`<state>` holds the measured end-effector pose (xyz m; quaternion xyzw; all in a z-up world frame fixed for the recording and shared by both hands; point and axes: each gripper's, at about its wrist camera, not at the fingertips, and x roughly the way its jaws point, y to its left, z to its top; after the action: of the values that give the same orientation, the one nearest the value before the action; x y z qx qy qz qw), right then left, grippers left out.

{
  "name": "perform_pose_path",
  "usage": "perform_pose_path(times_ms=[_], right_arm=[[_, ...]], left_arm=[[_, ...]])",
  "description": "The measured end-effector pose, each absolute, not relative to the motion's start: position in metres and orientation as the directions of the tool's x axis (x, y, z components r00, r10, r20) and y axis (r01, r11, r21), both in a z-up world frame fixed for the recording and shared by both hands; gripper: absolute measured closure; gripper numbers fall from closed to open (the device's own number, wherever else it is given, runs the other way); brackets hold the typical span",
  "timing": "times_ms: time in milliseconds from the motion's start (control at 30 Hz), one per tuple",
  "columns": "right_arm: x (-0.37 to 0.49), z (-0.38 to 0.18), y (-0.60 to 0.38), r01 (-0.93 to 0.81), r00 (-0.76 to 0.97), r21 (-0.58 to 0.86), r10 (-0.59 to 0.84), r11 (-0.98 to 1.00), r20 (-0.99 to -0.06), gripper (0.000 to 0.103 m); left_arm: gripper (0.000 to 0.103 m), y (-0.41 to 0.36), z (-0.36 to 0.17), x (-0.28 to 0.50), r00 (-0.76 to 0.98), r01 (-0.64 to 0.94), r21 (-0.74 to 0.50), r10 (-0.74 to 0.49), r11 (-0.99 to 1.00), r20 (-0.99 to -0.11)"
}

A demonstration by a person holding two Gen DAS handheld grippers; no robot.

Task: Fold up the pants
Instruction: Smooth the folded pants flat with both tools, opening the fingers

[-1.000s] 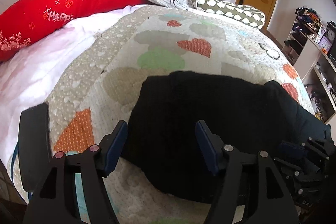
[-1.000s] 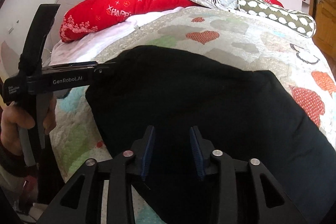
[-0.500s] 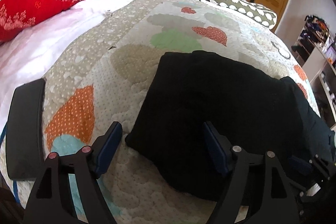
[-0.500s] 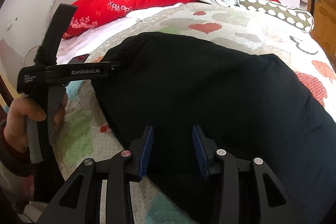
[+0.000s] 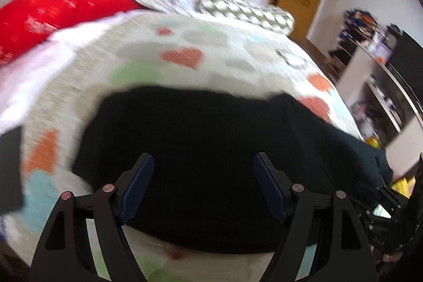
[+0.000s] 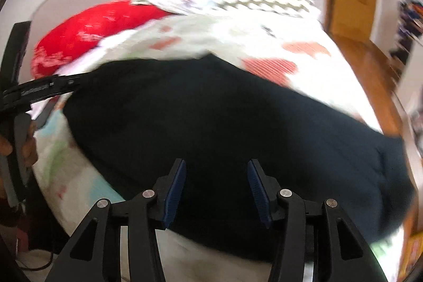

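Pants (image 5: 211,149) flat on bed (image 5: 185,49); left gripper (image 5: 203,184) wide open, right gripper (image 6: 215,184) part open, both empty. Pinch near-edge corners squarely before lifting.

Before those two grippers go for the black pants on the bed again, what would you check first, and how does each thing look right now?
1. Left gripper open with nothing in it: ok; the jaws stand wide apart over the cloth.
2. Right gripper open with nothing in it: ok.
3. Black pants lying on the quilt, not hanging off: cannot tell; their right end nears the bed's edge.
4. Pants smooth, no bunching: cannot tell; the cloth is dark and the pictures are blurred.
5. Near edge of the pants within reach of both grippers: ok; it lies just below the fingertips.
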<state>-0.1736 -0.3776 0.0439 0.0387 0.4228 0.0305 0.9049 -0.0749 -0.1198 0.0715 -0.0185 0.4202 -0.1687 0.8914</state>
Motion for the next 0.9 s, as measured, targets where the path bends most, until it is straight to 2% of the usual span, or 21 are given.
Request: perform_pose_path(times_ms=[167,333,400,567,667,767,900], right_arm=[[-0.211,0.038,-0.421,0.022,0.649,0.127,0.083,0.992,-0.756,0.053],[-0.225,0.059,-0.428,0.03,0.666,0.109,0.061,0.994,-0.743,0.05],[-0.221,0.07,-0.43,0.042,0.688,0.093,0.039,0.995,-0.725,0.044],[-0.197,0.076,-0.439,0.077,0.691,0.067,-0.005,0.995,-0.723,0.044],[-0.181,0.07,-0.455,0.125,0.691,0.103,-0.012,0.987,-0.723,0.042],[-0.167,0.044,-0.472,0.199,0.614,0.111,-0.035,0.974,-0.789,0.04],[-0.171,0.043,-0.473,0.159,0.637,0.127,-0.003,0.979,-0.771,0.04]], left_arm=[[0.025,-0.153,0.05,-0.083,0.536,0.335,-0.161,-0.329,0.928,-0.778],[0.025,-0.164,0.06,-0.094,0.557,0.346,-0.162,-0.341,0.924,-0.757],[0.025,-0.167,0.065,-0.099,0.565,0.358,-0.165,-0.354,0.919,-0.746],[0.025,-0.179,0.072,-0.11,0.582,0.383,-0.134,-0.351,0.914,-0.734],[0.025,-0.188,0.065,-0.11,0.566,0.385,-0.116,-0.333,0.916,-0.754],[0.025,-0.2,0.051,-0.11,0.534,0.4,-0.095,-0.316,0.912,-0.784],[0.024,-0.216,0.045,-0.111,0.529,0.415,-0.04,-0.277,0.909,-0.803]])
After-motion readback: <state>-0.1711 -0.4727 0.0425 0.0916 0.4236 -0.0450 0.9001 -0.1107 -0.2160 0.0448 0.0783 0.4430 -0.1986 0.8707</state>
